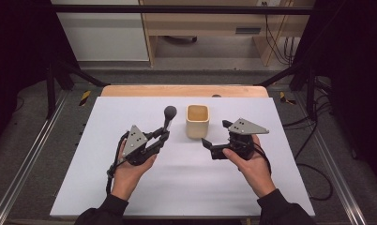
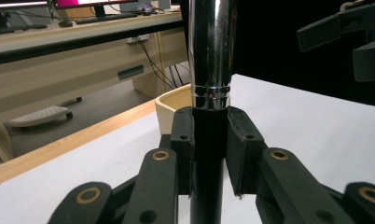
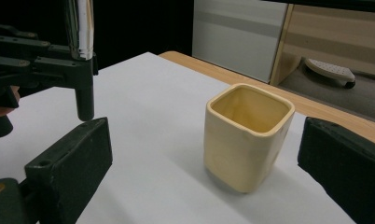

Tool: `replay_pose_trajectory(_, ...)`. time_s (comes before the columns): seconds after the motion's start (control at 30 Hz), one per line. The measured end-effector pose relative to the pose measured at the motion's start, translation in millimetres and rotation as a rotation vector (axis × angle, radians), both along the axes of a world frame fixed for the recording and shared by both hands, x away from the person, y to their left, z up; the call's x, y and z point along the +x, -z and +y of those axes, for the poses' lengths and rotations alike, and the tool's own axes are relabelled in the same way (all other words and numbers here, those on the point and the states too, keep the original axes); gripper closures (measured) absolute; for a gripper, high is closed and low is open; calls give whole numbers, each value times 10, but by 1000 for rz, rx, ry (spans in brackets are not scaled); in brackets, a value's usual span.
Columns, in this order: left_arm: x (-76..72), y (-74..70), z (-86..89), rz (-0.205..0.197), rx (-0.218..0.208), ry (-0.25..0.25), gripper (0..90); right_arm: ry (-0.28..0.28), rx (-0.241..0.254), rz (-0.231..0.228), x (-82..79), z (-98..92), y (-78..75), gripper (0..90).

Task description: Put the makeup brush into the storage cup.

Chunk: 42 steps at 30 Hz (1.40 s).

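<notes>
I have the left claw clenched on the black handle of an upright tool, held off the tabletop beside the cup near the far edge, probably to drop it in, while my right claw gapes wide and empty toward the cup.

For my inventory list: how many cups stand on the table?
1. The square yellow cup stands upright near the middle of the white table, between the left tongs, which clamp an upright tool, and the open right tongs.
</notes>
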<state>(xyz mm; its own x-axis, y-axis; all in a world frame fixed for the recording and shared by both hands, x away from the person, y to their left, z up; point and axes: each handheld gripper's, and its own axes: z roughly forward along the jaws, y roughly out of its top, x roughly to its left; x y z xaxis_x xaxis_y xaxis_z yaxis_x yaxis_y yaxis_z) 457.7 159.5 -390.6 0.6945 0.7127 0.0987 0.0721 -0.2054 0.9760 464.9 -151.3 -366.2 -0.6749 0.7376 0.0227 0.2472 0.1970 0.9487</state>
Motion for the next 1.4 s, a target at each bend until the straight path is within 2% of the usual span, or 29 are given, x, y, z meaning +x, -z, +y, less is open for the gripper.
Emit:
replay_pose_trajectory(0.23, -21, 4, -31, 19, -25, -12, 744, 7, 36, -5, 20, 60, 9, 33)
replay_pose_trajectory(0.4, -28, 2, -53, 51, -97, 1, 744, 16, 90, -9, 41, 102, -3, 33)
replay_pose_trajectory(0.47, -22, 2, -65, 62, -113, 3, 744, 17, 102, -11, 51, 120, -3, 32)
replay_pose_trajectory(0.7, -31, 17, -126, 70, -119, 8, 744, 5, 135, -3, 75, 229, -18, 37)
replay_pose_trajectory(1.17, -51, 24, -199, 81, -137, 21, 744, -7, 150, -6, 64, 374, -64, 34)
replay_pose_trajectory(1.4, -53, 32, -236, 86, -141, 26, 744, -14, 179, 0, 73, 434, -79, 40)
